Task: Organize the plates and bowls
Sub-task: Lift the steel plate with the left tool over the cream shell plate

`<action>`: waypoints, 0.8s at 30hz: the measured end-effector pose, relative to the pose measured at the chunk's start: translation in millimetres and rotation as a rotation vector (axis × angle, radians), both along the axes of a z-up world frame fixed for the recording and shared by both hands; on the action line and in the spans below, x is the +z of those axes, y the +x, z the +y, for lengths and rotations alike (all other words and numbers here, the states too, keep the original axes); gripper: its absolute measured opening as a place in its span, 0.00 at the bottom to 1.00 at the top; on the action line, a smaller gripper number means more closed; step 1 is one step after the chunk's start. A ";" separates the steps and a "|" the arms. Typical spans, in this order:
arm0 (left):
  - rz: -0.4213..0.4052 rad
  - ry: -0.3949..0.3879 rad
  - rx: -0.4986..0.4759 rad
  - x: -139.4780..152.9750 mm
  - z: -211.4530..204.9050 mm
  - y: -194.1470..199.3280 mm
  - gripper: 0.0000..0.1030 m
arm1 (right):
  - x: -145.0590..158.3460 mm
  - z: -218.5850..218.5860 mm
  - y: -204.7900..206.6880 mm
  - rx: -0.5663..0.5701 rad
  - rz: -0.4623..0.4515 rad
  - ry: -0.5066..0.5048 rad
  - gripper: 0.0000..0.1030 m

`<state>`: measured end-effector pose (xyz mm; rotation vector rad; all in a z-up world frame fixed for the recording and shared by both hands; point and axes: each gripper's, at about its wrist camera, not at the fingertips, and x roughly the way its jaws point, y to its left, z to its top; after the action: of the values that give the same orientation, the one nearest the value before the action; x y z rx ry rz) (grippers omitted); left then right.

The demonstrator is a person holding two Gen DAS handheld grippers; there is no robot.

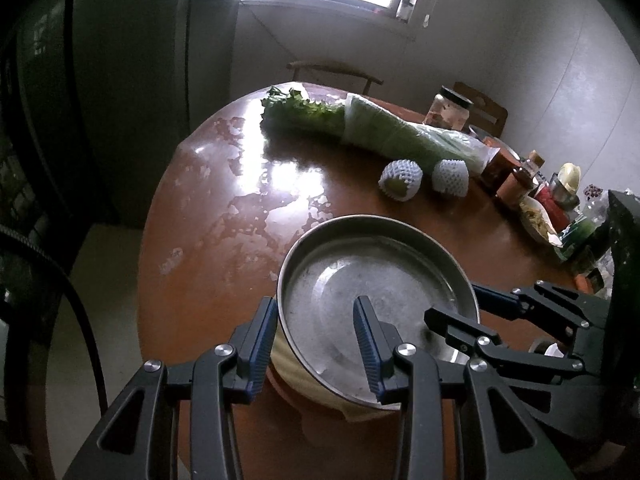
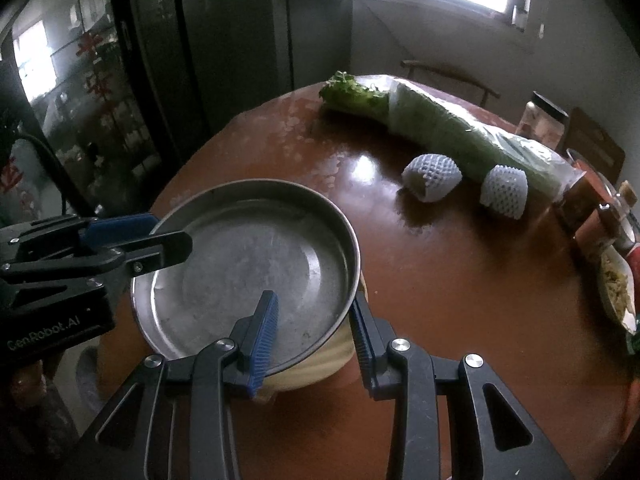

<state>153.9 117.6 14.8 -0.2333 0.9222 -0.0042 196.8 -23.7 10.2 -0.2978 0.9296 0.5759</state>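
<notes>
A round steel plate [image 1: 372, 276] [image 2: 256, 264] rests on top of a cream bowl [image 1: 296, 376] [image 2: 320, 364] near the front of the brown round table [image 1: 224, 208] [image 2: 460, 280]. My left gripper [image 1: 316, 344] is open and straddles the plate's left rim, one finger inside and one outside. It also shows in the right wrist view [image 2: 160, 236]. My right gripper [image 2: 316, 332] is open and straddles the plate's right rim the same way. It shows in the left wrist view [image 1: 460, 312] too.
A long bagged lettuce [image 1: 360, 128] [image 2: 440, 128] lies across the far table. Two foam-netted fruits [image 1: 400, 180] [image 2: 432, 178] sit before it. Jars, bottles and food dishes [image 1: 532, 196] [image 2: 600, 216] crowd the right side. A chair [image 1: 332, 72] stands behind. A dark glass cabinet [image 2: 80, 100] is on the left.
</notes>
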 end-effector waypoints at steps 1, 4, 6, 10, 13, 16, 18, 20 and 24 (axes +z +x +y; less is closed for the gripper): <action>0.001 0.004 0.000 -1.4 -0.5 0.5 0.38 | -0.7 0.4 0.3 -0.001 0.000 -0.003 0.37; 0.009 0.000 0.000 -5.9 0.7 3.1 0.38 | -3.4 1.5 2.0 -0.003 0.000 -0.009 0.37; 0.016 0.001 -0.001 -9.4 1.3 4.6 0.38 | -6.4 2.5 3.8 -0.006 0.007 -0.012 0.36; 0.025 0.003 0.004 -14.0 2.7 6.6 0.38 | -13.5 5.4 5.6 -0.005 0.018 -0.021 0.36; 0.033 -0.001 0.005 -17.4 4.6 7.5 0.38 | -19.0 8.7 6.9 -0.002 0.024 -0.035 0.36; 0.041 -0.009 0.007 -21.0 6.7 7.3 0.38 | -23.1 10.5 6.8 -0.001 0.033 -0.038 0.36; 0.041 -0.011 0.003 -21.9 7.1 6.6 0.38 | -25.6 12.1 6.6 0.001 0.036 -0.045 0.36; 0.042 -0.013 -0.001 -22.8 6.6 5.9 0.38 | -27.7 12.8 6.7 -0.002 0.040 -0.051 0.36; 0.046 -0.016 -0.012 -24.6 6.4 4.4 0.38 | -30.8 13.2 8.1 -0.008 0.047 -0.062 0.37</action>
<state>158.3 124.1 -9.8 -0.2437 0.9699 -0.0173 204.9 -10.5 -20.6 -0.3376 0.9950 0.5495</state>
